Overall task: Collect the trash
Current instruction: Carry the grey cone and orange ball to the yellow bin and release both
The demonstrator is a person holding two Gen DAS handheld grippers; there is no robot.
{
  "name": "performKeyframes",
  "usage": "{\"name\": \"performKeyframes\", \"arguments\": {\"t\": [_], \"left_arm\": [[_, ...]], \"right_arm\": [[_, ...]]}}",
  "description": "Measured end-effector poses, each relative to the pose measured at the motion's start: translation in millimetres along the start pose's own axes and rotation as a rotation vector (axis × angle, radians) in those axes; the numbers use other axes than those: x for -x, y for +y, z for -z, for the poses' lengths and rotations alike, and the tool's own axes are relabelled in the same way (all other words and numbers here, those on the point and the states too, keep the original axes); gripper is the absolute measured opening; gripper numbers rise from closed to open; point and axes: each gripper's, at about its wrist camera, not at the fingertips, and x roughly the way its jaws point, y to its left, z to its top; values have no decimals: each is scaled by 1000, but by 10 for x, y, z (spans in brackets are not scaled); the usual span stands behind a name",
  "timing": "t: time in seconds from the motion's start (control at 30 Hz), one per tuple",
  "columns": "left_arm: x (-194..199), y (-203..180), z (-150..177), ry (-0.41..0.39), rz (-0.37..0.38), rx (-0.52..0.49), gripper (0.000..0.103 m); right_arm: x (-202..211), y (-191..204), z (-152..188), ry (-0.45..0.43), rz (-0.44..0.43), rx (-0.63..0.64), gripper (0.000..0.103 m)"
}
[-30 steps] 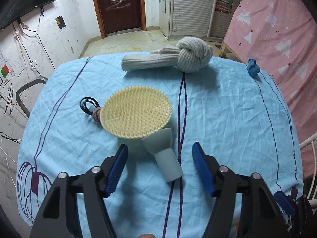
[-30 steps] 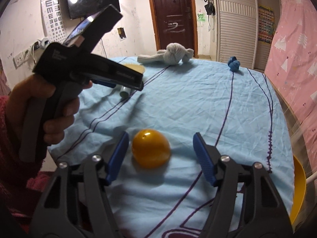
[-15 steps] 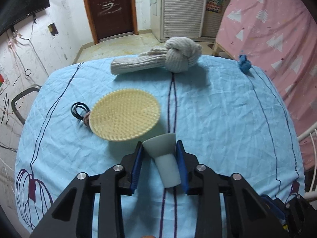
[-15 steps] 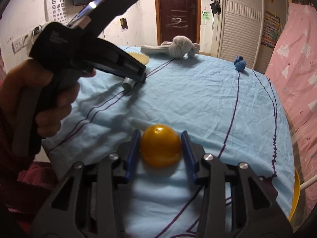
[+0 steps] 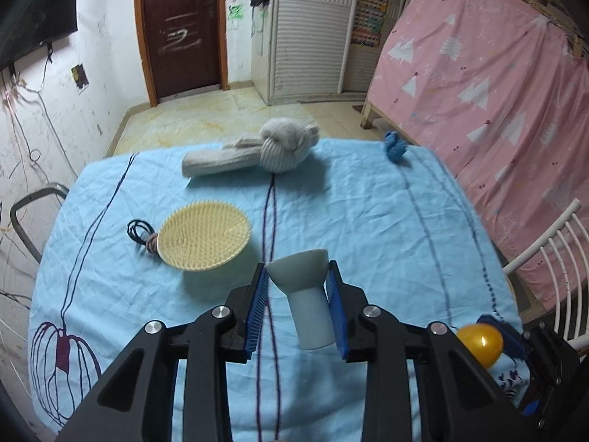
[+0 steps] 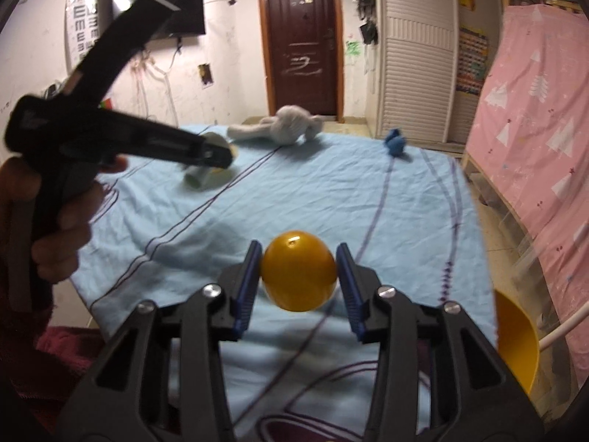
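My left gripper (image 5: 297, 270) is shut on a pale grey funnel-shaped cup (image 5: 307, 294) and holds it above the blue tablecloth (image 5: 368, 228). My right gripper (image 6: 298, 254) is shut on a yellow ball (image 6: 299, 272) and holds it above the cloth; the ball also shows in the left wrist view (image 5: 480, 342). The left gripper with the cup (image 6: 197, 178) shows at the left of the right wrist view.
On the cloth lie a round yellow bristle brush (image 5: 204, 236), black hair ties (image 5: 139, 229), a knotted grey knit sock (image 5: 265, 153) and a small blue fabric knot (image 5: 394, 150). A yellow bin (image 6: 515, 339) stands at the table's right edge. A white chair (image 5: 545, 258) stands beside it.
Both grippers closed on their objects, the left on the grey cup and the right on the yellow ball, and lifted them off the cloth.
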Motion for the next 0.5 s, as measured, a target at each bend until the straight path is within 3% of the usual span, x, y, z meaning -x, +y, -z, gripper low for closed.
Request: {"name": "performKeyframes", "arguments": {"t": [0.5], "left_arm": [[299,-625,-28,-63,56,-124,23]], "right_arm": [[374,-614,34,-90,122,-127,39]]}}
